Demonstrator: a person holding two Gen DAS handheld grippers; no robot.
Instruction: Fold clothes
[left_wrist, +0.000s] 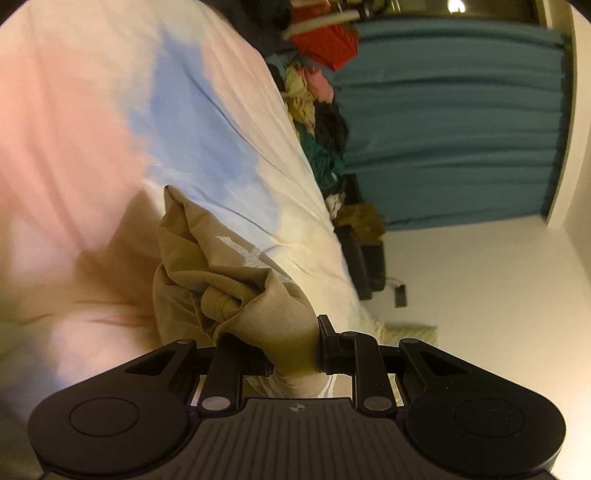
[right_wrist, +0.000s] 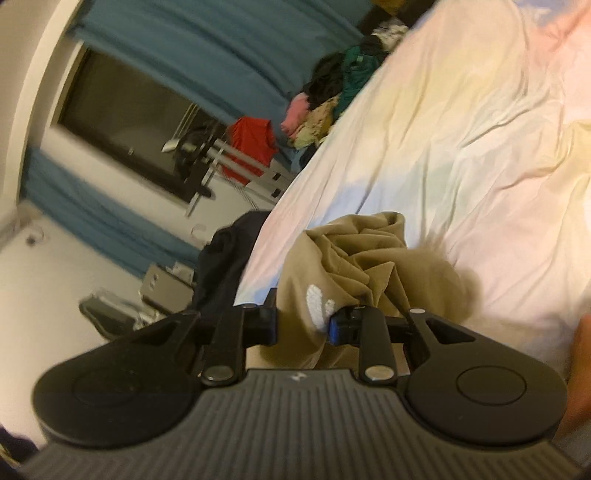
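Bed (left_wrist: 92, 110): pastel tie-dye sheet (pink, blue, pale yellow) fills most of both wrist views; mildly wrinkled. Both cameras are rolled steeply, so the bed edge runs diagonally. Frames blurred.

Teal curtain (left_wrist: 461, 122) behind the far edge of the bed. Heap of mixed clothes (left_wrist: 314, 122) along that edge, apart from the working area; a red item (right_wrist: 251, 144) hangs further off.

Tan garment (left_wrist: 207, 266): the piece in hand. Bunched, with white printed lettering partly showing; its type can't be told. Most of it seems to rest crumpled on the sheet, near the bed's edge in the right wrist view (right_wrist: 369, 266), with one part drawn up to each gripper.

Left gripper (left_wrist: 295, 354): jaws closed down to a narrow gap, a thick ribbed fold of the tan fabric pinched between them.

Right gripper (right_wrist: 303, 325): jaws likewise nearly closed, clamped on a wad of the same garment beside the white print.

Judgement: early stage, garment gathered but not spread. To do the step well:
- draw the two grips apart until the fabric between them goes taut
- lift enough that the bunch shakes loose
- lay it flat mid-bed, away from the edge
- both grips look like wads, not seams; re-grip at corners or hem before creasing
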